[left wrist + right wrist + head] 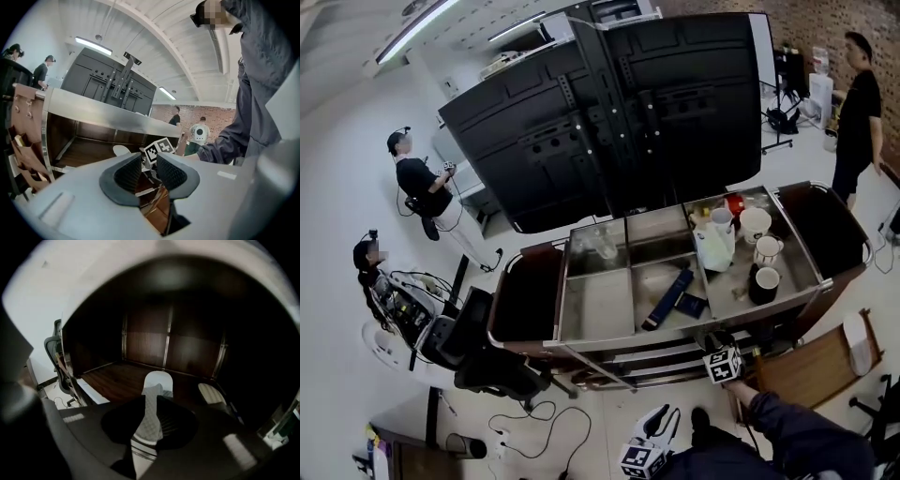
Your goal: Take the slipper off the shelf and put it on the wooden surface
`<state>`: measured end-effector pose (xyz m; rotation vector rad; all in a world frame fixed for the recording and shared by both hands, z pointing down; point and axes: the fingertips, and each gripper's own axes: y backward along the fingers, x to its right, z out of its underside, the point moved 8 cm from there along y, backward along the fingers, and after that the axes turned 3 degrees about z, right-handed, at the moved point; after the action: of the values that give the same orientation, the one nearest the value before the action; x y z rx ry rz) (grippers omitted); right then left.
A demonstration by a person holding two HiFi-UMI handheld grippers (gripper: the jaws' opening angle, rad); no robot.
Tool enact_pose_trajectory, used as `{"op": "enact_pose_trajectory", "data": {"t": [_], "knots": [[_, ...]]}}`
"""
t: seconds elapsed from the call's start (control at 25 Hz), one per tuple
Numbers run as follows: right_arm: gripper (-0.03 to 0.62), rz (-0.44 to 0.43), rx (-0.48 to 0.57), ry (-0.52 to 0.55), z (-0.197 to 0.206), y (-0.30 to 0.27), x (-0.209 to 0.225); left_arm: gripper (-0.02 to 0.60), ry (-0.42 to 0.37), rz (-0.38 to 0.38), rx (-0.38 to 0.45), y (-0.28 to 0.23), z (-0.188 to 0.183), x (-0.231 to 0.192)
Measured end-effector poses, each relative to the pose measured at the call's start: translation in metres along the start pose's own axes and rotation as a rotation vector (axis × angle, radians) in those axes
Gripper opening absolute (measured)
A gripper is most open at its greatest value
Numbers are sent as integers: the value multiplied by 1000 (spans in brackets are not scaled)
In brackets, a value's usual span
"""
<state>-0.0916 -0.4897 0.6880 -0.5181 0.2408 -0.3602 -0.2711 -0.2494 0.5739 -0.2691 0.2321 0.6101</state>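
A pale quilted slipper [157, 380] lies toe-away on the dark wooden shelf floor [112, 380] inside the cart. Its upper band runs back between the jaws of my right gripper [152, 406]. The jaws stand a little apart along its sides and do not clamp it. A second pale slipper [210, 393] lies to its right. From the head view only the right gripper's marker cube [723, 364] shows, at the cart's front under the steel top. My left gripper [149, 164] hangs low in front of the cart with a narrow gap and nothing in it. It looks toward the slipper [121, 150].
The steel cart top [600, 305] carries cups [763, 281], a bag and a dark blue bottle [667, 298]. A big black panel [609, 112] leans behind it. An office chair [487, 361] and cables lie at the left. A wooden board [811, 366] with a pale oblong thing sits right. People stand around.
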Motion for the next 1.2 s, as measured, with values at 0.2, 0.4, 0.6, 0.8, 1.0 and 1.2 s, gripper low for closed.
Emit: {"op": "enact_pose_trajectory", "data": {"t": [0.2, 0.4, 0.6, 0.8, 1.0, 1.2], "knots": [[66, 6, 96, -42, 38, 110, -29, 110, -19, 52, 3, 30, 21, 38], [66, -10, 60, -121, 100, 234, -62, 110, 30, 100, -27, 70, 63, 90], [36, -72, -12, -105, 166, 349, -99, 110, 55, 187, -114, 97, 102, 146], [29, -110, -6, -59, 198, 402, -101, 110, -10, 258, -170, 104, 132, 180], [12, -100, 71, -94, 212, 451, -87, 110, -90, 224, -120, 107, 137, 217], [11, -159, 146, -78, 240, 538, -72, 110, -42, 97, -49, 147, 144, 297]]}}
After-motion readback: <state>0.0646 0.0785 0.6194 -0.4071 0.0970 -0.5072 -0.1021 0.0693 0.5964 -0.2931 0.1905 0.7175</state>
